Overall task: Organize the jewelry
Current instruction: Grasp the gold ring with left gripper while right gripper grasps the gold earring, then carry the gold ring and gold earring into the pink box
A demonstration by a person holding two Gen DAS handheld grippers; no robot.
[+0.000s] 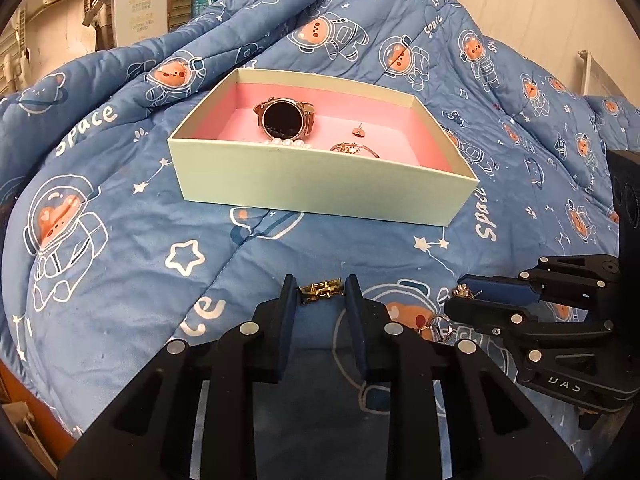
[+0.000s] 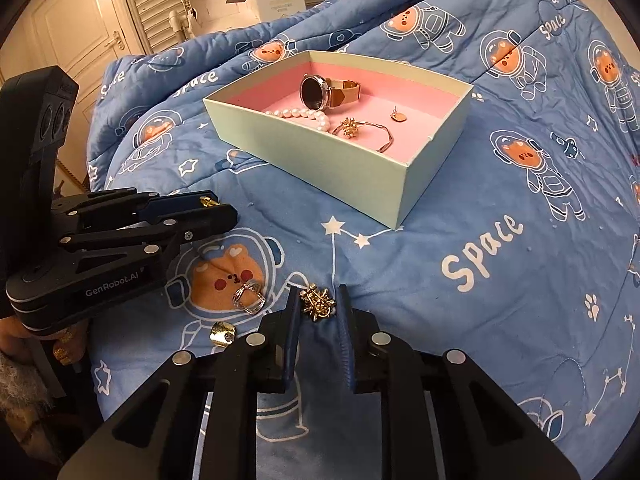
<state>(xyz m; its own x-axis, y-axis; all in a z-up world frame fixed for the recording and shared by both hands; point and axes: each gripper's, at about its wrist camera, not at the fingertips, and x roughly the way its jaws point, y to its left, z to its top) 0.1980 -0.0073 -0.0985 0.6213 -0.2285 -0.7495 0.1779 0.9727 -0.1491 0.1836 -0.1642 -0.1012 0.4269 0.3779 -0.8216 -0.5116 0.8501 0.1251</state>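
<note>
A pale green box (image 1: pixel 320 188) (image 2: pixel 320 156) with a pink inside sits on the blue quilt. It holds a round watch (image 1: pixel 284 120) (image 2: pixel 316 94), a pearl string (image 2: pixel 300 113), a thin gold bangle (image 2: pixel 360 126) and a small earring (image 2: pixel 398 117). In front of the box, my left gripper (image 1: pixel 320 293) (image 2: pixel 222 204) is shut on a small gold band (image 1: pixel 320 288) that spans the gap between its pads. Just to its right, my right gripper (image 2: pixel 318 298) (image 1: pixel 456 293) is shut on a spiky gold ornament (image 2: pixel 318 305) (image 1: pixel 464 291), low over the quilt.
A silver ring (image 2: pixel 250 298) (image 1: pixel 438 326) and a chunky gold ring (image 2: pixel 222 334) lie loose on the quilt (image 2: pixel 480 240) between the two grippers. The quilt rises in folds behind the box. A door and a cardboard carton stand far back.
</note>
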